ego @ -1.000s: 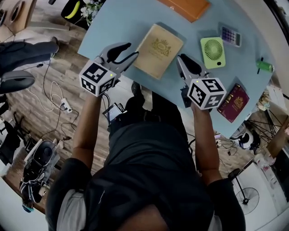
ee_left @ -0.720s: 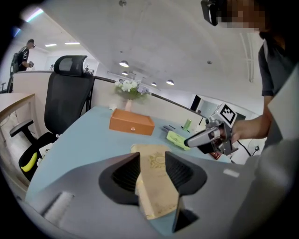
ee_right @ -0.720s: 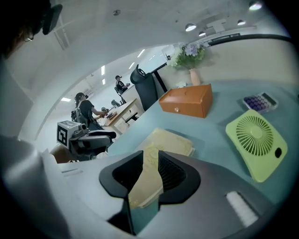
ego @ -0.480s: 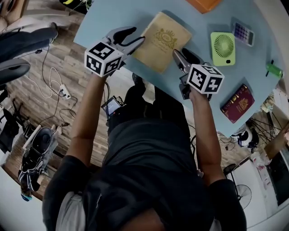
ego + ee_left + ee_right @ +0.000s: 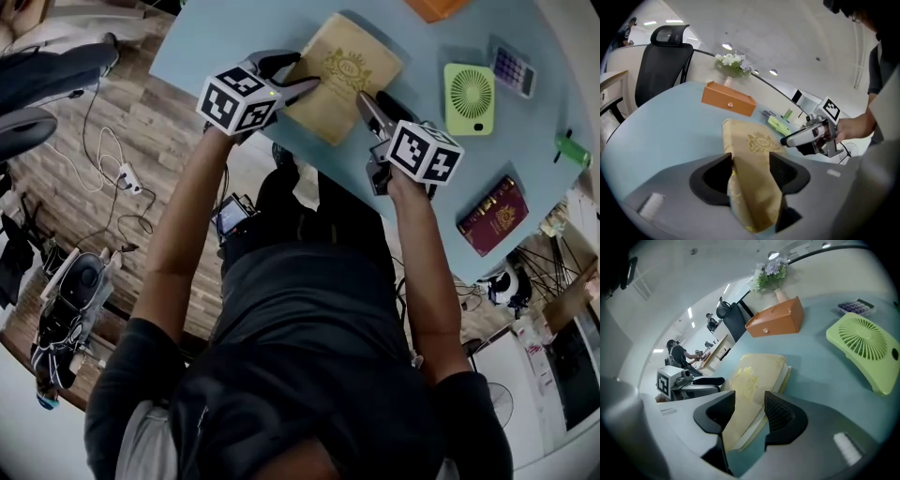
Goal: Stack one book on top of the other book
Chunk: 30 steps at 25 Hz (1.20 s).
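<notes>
Straddling the tan book from both sides, you have a gripper at each of its near corners. The book lies flat on the desk, hard by the desk's near edge and about midway along it, gold emblem up.

Your left gripper has the book's left near corner between its jaws. Those jaws have just been opening and stand about half apart. The corner fills most of the gap, yet the pads do not look clamped on it.

Your right gripper has just been opening too, and its jaws now stand wide. The book's right edge runs between them. A strip of desk shows between the book and the right-hand jaw, so nothing is gripped there.

The maroon book lies closed by the same near edge, further toward the near right corner and well apart from the tan one.

Beyond your right gripper a green fan lies flat, with a calculator just past it toward the far edge. An orange box sits at the far edge.
</notes>
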Available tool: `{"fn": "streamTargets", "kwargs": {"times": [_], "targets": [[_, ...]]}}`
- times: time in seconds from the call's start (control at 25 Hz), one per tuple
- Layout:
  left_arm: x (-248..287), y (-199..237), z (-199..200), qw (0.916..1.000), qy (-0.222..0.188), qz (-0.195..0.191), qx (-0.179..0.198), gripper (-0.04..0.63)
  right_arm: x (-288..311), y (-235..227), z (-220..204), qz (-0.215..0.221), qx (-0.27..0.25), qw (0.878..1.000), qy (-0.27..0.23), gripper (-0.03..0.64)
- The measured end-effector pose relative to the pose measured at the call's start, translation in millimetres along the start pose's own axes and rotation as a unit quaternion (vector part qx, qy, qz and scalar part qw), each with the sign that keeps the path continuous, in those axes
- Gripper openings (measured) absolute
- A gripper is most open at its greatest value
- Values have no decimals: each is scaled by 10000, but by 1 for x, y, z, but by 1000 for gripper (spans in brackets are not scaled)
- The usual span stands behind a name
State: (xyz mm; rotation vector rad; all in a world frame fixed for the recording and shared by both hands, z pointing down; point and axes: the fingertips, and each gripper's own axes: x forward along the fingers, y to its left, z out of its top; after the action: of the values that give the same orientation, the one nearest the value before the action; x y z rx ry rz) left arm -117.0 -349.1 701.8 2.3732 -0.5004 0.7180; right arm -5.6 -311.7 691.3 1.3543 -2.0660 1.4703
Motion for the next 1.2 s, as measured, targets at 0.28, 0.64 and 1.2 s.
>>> {"fn": "streamTargets", "kwargs": {"times": [0.28,0.64,1.2], "targets": [[2,6,-2,9994,-145,317,-54,268,-8,-11,2,-489,117,9979,-418,203],[-1,12,1,9958,-602,467,-507,252,15,-9,-22,73,1090,9922,-607,173],[-38,-21,29,9941,-841,682,57,193,-36,25,-2,-115,890,9887,-1199,141]]}}
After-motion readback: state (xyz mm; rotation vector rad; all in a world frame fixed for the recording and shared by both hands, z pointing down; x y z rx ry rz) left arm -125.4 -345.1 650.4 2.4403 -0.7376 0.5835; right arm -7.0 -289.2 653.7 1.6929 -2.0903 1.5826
